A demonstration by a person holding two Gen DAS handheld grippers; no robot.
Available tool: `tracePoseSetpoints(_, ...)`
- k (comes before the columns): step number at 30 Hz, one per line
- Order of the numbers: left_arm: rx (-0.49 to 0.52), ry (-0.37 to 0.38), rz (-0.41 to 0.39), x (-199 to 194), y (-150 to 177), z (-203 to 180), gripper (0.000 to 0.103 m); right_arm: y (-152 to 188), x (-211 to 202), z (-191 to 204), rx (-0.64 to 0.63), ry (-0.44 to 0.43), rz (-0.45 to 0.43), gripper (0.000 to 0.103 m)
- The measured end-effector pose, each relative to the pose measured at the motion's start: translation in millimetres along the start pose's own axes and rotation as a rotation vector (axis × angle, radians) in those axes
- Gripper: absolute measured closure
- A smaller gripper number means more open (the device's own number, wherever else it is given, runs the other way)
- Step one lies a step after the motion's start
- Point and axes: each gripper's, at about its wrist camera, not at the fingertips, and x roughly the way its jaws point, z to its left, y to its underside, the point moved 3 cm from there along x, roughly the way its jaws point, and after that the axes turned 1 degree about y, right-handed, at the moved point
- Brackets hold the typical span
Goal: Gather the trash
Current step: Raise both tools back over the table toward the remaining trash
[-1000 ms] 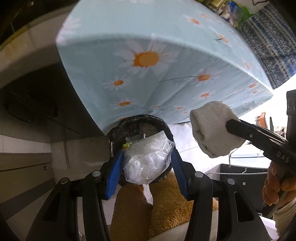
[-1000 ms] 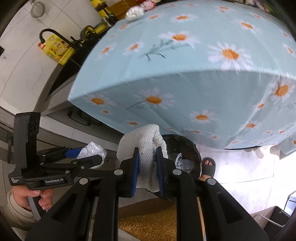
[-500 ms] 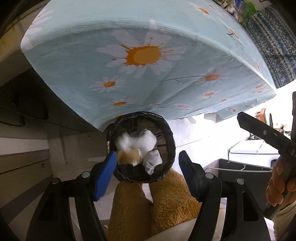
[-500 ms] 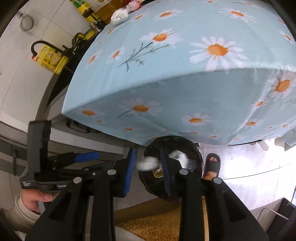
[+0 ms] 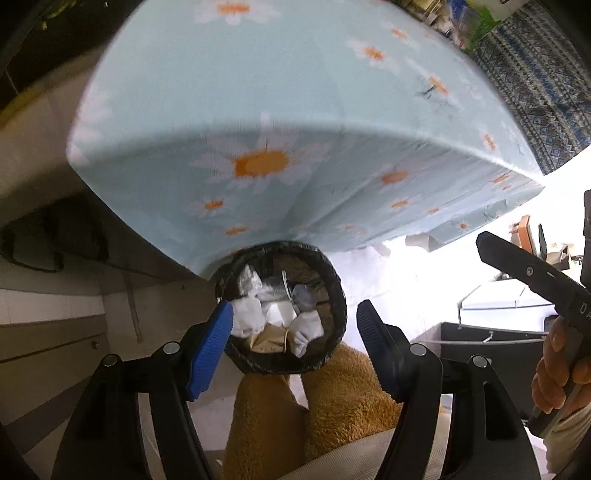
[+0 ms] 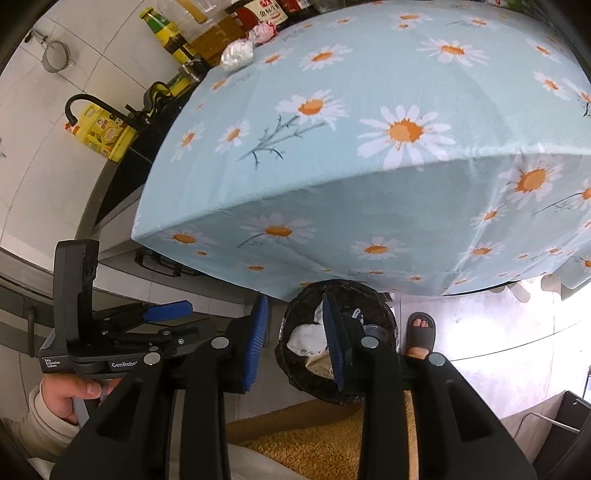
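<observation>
A round bin with a black liner (image 5: 334, 280) stands on the floor below the table edge; it also shows in the right wrist view (image 6: 384, 306). White crumpled wads (image 5: 249, 314) and clear plastic lie inside it, and one wad shows in the right wrist view (image 6: 308, 338). My left gripper (image 5: 293, 332) is open and empty above the bin. My right gripper (image 6: 295, 341) is open and empty over the bin's left rim. A crumpled foil ball (image 6: 236, 55) lies at the far left of the tabletop.
The table wears a light blue daisy cloth (image 6: 369, 166). Bottles (image 6: 166, 33) and a yellow jug (image 6: 99, 134) stand at the far left. A sandalled foot (image 6: 419, 334) is beside the bin. The person's orange trousers (image 5: 332, 398) are below. A dark box (image 5: 480, 343) stands right.
My left gripper opened and dropped the plastic bag into the bin. My right gripper opened and dropped the white wad into the bin. Both have pulled back a little.
</observation>
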Motion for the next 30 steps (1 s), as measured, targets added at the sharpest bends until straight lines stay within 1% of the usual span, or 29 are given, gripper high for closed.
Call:
tracePoseSetpoints(6, 0.017, -0.003, -0.071, -35, -6, -5, 0.036, -5, -17, 5, 0.017, -0.014, -0.061, 0.065)
tracePoseSetpoints(10, 0.02, -0.006, -0.112, -57, -8, -4, 0.036, -9, -31, 9, 0.024, -0.026, -0.102, 0.059)
tracePoseSetpoints(14, 0.031, -0.009, -0.136, -71, -9, -4, 0.036, -13, -43, 18, 0.015, -0.029, -0.133, 0.059)
tracePoseSetpoints(15, 0.038, -0.01, -0.138, -73, -9, -5, 0.035, -14, -45, 20, 0.014, -0.03, -0.139, 0.059)
tracePoseSetpoints(16, 0.047, -0.017, -0.145, -76, -11, -5, 0.031, -17, -48, 23, 0.009, -0.031, -0.146, 0.058)
tracePoseSetpoints(18, 0.052, -0.025, -0.171, -83, -14, -6, 0.029, -21, -54, 29, -0.01, -0.025, -0.16, 0.057)
tracePoseSetpoints(21, 0.064, -0.015, -0.207, -95, -20, -10, 0.029, -30, -63, 39, -0.035, -0.022, -0.178, 0.053)
tracePoseSetpoints(23, 0.071, -0.01, -0.228, -101, -25, -15, 0.029, -35, -70, 44, -0.048, -0.018, -0.195, 0.047)
tracePoseSetpoints(26, 0.062, 0.002, -0.262, -109, -36, -19, 0.028, -44, -79, 46, -0.045, -0.02, -0.216, 0.042)
tracePoseSetpoints(28, 0.055, 0.002, -0.28, -114, -45, -20, 0.023, -52, -84, 45, -0.034, -0.027, -0.223, 0.04)
tracePoseSetpoints(30, 0.046, 0.006, -0.298, -119, -56, -19, 0.023, -61, -92, 43, -0.041, -0.019, -0.239, 0.037)
